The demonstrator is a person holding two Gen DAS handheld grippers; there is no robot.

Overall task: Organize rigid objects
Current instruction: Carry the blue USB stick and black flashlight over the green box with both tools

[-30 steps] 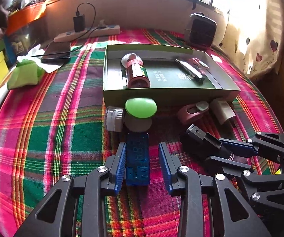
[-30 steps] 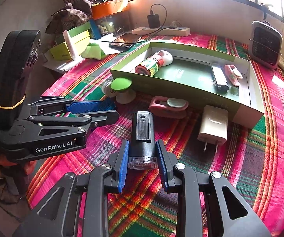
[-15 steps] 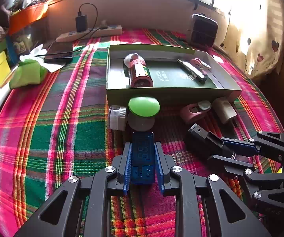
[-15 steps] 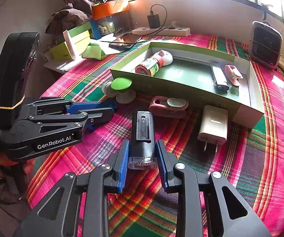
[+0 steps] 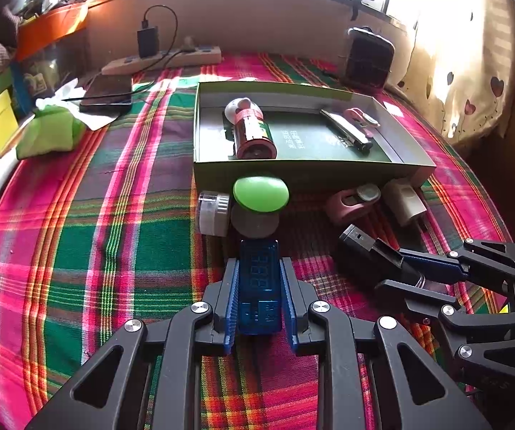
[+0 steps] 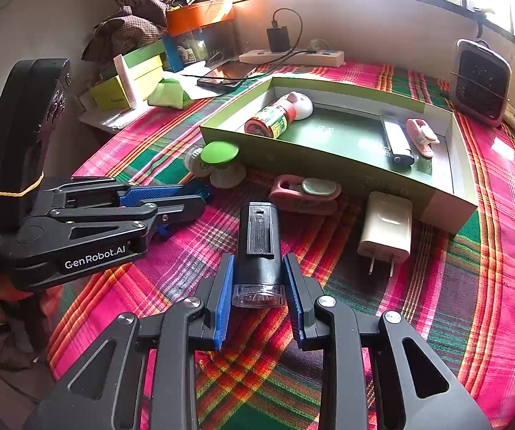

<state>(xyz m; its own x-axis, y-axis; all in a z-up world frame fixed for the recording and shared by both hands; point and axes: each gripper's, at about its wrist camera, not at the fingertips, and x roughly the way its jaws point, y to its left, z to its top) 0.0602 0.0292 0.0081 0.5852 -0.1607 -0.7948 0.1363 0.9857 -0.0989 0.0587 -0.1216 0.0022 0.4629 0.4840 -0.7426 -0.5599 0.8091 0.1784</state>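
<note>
Your left gripper [image 5: 259, 288] has its blue pads [image 5: 231, 297] pressed against both long sides of the blue digital device [image 5: 259, 279], which lies flat on the plaid cloth [image 5: 114, 251] with its far end just short of the green-topped round piece [image 5: 260, 193]. Those jaws have just been closing, with the device between them, and they now clamp it. Your right gripper [image 6: 259, 283] is clamped the same way on the black light [image 6: 259, 243] — its clear lens end sits between the pads [image 6: 223, 294], its clip side faces up, and the body rests on the cloth.

Beside the green-topped piece stands a small white ribbed cylinder [image 5: 213, 213], touching it on the left. Between the two grippers and the box lie a pink case with a pale oval lid [image 6: 306, 193] and, just right of it, a white plug adapter [image 6: 386, 227] with its prongs toward you; both lie near the box's front wall, though whether they touch it is unclear.

The green box [image 5: 311, 173] sits open farther out. Inside it — toward the left — a red-labelled bottle [image 5: 252, 132] lies on its side against a white round object [image 5: 236, 107]; toward the right lie a slim black-and-silver item [image 5: 347, 130] and a pink clip [image 5: 359, 116], side by side.
</note>
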